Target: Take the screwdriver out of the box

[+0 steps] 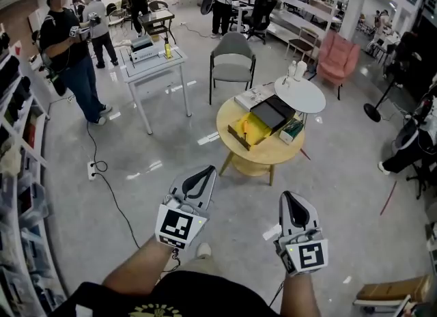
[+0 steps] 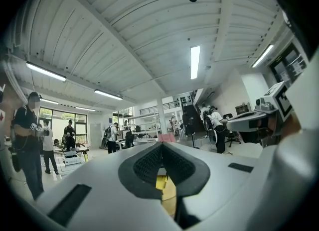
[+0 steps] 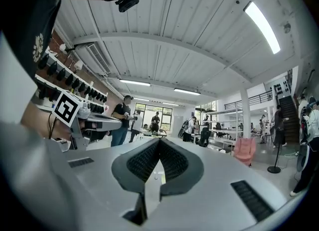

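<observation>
Across the open workshop floor (image 1: 164, 193), the round wooden bench (image 1: 265, 156) carries the yellow-lined box (image 1: 252, 130) well ahead, roughly midway between my left gripper (image 1: 202, 175) and right gripper (image 1: 292, 203), both jaws closed on nothing; the screwdriver inside is too small to make out.

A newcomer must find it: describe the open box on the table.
Find the round wooden table near the grey chair. The box lies on its left half. Unlike the teal pack beside it, it is open: black lid, yellow inside.

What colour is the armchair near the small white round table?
Pink. The armchair shows best in the head view.
</observation>
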`<state>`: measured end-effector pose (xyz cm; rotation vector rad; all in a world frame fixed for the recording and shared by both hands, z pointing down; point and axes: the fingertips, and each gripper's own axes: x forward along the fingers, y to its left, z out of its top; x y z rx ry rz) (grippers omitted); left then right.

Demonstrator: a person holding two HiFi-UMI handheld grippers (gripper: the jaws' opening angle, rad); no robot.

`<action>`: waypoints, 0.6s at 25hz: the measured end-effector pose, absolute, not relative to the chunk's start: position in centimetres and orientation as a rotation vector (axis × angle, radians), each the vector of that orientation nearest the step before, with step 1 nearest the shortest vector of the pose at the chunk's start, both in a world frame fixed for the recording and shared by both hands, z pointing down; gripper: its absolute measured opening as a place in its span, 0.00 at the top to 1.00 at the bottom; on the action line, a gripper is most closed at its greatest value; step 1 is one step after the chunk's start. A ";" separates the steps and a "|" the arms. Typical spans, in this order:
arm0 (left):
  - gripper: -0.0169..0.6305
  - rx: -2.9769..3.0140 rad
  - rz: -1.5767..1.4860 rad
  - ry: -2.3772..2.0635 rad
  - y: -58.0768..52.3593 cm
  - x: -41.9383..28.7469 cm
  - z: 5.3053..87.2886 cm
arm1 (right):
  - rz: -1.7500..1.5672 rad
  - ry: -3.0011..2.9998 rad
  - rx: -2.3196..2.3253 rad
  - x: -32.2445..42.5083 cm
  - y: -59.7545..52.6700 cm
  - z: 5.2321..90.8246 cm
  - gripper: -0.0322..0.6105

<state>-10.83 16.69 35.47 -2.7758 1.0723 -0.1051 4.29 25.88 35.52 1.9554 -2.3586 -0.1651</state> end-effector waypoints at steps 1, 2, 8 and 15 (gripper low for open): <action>0.95 -2.777 -0.104 1.066 16.0 -10.6 35.4 | -0.162 -2.358 1.956 4.4 25.2 35.6 0.93; 0.95 -2.778 -0.101 1.059 15.3 -10.3 35.4 | -0.158 -2.356 1.958 4.6 24.5 35.7 0.93; 0.95 -2.801 -0.082 1.016 11.6 -8.8 35.2 | -0.158 -2.346 1.957 5.3 20.7 35.8 0.93; 0.95 -2.818 -0.091 0.990 7.7 -8.2 35.9 | -0.123 -2.335 1.959 5.3 16.8 36.4 0.93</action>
